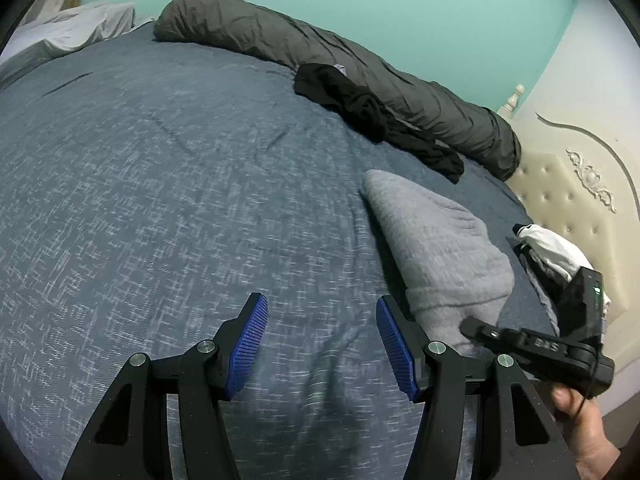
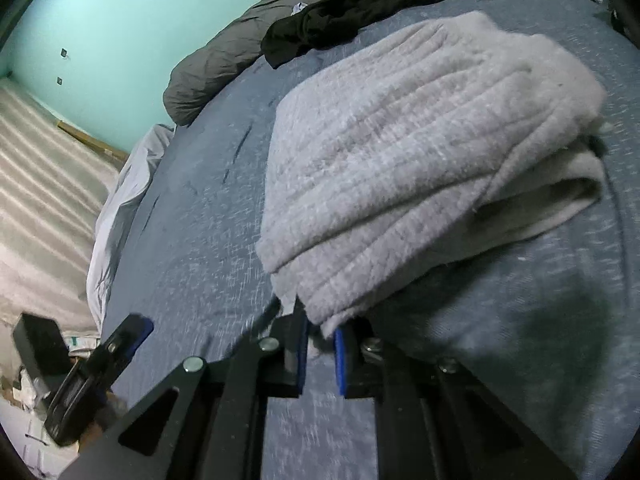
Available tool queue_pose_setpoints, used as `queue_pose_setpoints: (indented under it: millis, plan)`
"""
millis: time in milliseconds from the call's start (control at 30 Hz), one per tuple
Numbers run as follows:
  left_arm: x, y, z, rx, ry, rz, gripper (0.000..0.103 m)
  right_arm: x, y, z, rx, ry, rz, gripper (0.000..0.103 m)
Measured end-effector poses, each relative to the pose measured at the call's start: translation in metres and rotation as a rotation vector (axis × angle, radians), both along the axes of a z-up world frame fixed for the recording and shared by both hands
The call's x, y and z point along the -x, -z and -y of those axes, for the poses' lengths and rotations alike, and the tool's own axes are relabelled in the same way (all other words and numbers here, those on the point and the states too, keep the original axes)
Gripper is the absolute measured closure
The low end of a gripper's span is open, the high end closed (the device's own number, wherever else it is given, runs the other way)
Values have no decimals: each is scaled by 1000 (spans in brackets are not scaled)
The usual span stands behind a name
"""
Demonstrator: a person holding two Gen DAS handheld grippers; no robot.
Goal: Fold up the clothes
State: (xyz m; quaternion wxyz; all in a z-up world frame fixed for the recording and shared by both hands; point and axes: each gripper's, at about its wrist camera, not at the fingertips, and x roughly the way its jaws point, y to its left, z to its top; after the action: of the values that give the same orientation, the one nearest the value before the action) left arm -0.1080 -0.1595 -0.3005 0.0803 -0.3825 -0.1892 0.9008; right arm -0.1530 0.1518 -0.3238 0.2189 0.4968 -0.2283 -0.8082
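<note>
Blue woven bedspread [image 1: 160, 200] fills the scene, its left expanse bare. Left gripper [image 1: 322, 344] hovers over it, jaws apart, empty. Right of centre lies the folded grey sweater [image 2: 400, 152]; right gripper [image 2: 320, 344] pinches its near corner. Black garment [image 1: 376, 116] borders the far dark bolster [image 1: 320, 52].

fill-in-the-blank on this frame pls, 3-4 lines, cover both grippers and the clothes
1. The right gripper is shut on the edge of the ____ sweater.
2. The left gripper is ____, with only the blue bedspread between its pads.
3. The crumpled garment lying against the olive bolster is ____.
4. The wall behind the bed is painted ____.

Missing words: grey; open; black; turquoise
</note>
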Motion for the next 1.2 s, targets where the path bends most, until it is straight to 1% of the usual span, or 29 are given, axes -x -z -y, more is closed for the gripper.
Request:
queue_pose_setpoints:
  millis: [133, 300, 400, 500, 633, 767, 833, 933, 1033, 1100, 1167, 1200]
  plan:
    - [0, -2, -13, 1, 24, -3, 42, -16, -12, -26, -23, -6, -12, 94]
    - [1, -3, -31, -1, 64, -4, 42, -27, -21, -49, -60, 3, -4, 94]
    - [1, -4, -44, -9, 96, -1, 42, -41, -22, -83, -88, 23, 6, 94]
    - [-2, -4, -57, 3, 121, 5, 42, -50, -23, -114, -119, 44, 14, 94]
    - [-6, -3, -76, 24, 168, 10, 42, -52, -24, -152, -168, 85, 26, 94]
    - [-9, 1, -95, 45, 209, 22, 42, -46, -32, -180, -216, 122, 20, 94]
    - [-8, 5, -106, 47, 241, 34, 42, -39, -36, -188, -266, 125, 15, 94]
    - [-6, 12, -121, 64, 280, 50, 42, -33, -36, -199, -285, 133, 13, 94]
    - [-3, 18, -133, 55, 312, 73, 42, -34, -33, -207, -298, 110, 3, 93]
    - [0, 22, -142, 44, 336, 92, 42, -37, -28, -206, -321, 81, 5, 89]
    - [1, 26, -151, 57, 355, 103, 42, -43, -25, -204, -375, 89, -3, 83]
    - [2, 28, -154, 67, 362, 107, 42, -49, -26, -205, -382, 93, -20, 82]
